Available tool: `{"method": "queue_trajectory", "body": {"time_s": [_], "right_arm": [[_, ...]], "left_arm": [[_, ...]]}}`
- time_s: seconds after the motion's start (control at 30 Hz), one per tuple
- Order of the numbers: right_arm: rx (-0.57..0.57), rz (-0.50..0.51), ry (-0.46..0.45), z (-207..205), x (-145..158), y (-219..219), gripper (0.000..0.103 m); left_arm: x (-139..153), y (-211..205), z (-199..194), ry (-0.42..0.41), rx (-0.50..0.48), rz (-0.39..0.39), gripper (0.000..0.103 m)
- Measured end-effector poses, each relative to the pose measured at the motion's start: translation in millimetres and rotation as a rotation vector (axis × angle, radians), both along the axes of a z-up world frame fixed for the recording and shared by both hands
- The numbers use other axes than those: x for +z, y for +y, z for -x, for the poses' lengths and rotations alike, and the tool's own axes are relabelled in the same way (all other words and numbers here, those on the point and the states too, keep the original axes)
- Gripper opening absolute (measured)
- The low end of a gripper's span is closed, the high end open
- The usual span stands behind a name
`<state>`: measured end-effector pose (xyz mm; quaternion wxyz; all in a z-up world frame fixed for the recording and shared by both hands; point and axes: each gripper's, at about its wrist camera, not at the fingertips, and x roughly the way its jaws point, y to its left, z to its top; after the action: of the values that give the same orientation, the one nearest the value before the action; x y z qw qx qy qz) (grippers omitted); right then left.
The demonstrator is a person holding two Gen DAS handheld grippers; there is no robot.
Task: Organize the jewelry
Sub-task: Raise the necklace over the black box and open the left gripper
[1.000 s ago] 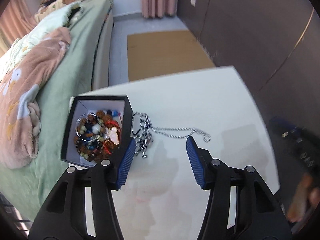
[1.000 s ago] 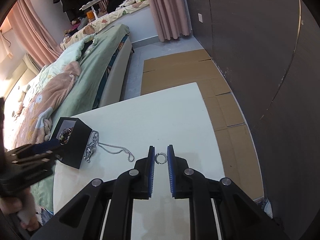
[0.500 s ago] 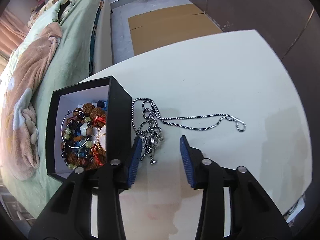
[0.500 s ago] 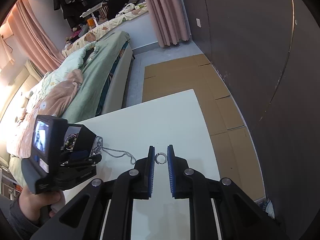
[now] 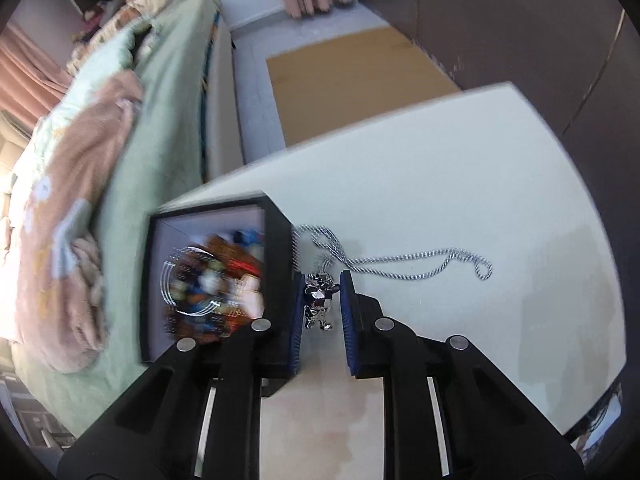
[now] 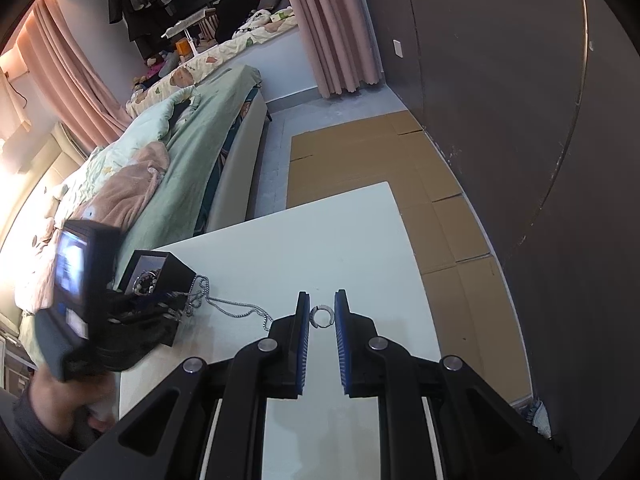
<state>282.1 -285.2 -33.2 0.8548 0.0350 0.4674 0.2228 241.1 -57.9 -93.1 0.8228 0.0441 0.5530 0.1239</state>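
A silver chain necklace (image 5: 400, 266) with a shiny figure pendant (image 5: 318, 300) lies on the white table (image 5: 460, 184) beside an open black jewelry box (image 5: 276, 248) holding several beaded bracelets. My left gripper (image 5: 322, 300) is low over the table, its blue pads on either side of the pendant with small gaps; the left pad is against the box wall. My right gripper (image 6: 322, 316) hangs still, narrowly open, with a small silver ring (image 6: 321, 316) between its tips; contact cannot be told. The box (image 6: 160, 272) and chain (image 6: 236, 306) show at the left there.
A bed (image 5: 120, 128) with green and pink bedding runs along the table's left side. Brown cardboard (image 5: 352, 76) covers the floor beyond the table's far edge. A dark wall (image 6: 540, 120) stands to the right.
My left gripper has dropped toward the necklace and narrowed its jaws around the pendant. The right gripper and the ring have not moved.
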Motion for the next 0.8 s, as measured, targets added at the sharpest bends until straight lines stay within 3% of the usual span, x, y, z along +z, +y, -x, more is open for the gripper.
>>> {"method": "queue_trajectory", "body": {"time_s": [0.23,0.8], "right_arm": [[0.026,-0.025,-0.012,4.3,3.2,11.8,0.013],[0.076,-0.113,-0.057,14.8,17.8,42.2,0.013]], "left_arm": [[74.3,8.2,18.6,-0.132,-0.013,-0.037,0.018],[221.7,39.0,59.8,-0.395,0.002,-0.091,0.018]]}}
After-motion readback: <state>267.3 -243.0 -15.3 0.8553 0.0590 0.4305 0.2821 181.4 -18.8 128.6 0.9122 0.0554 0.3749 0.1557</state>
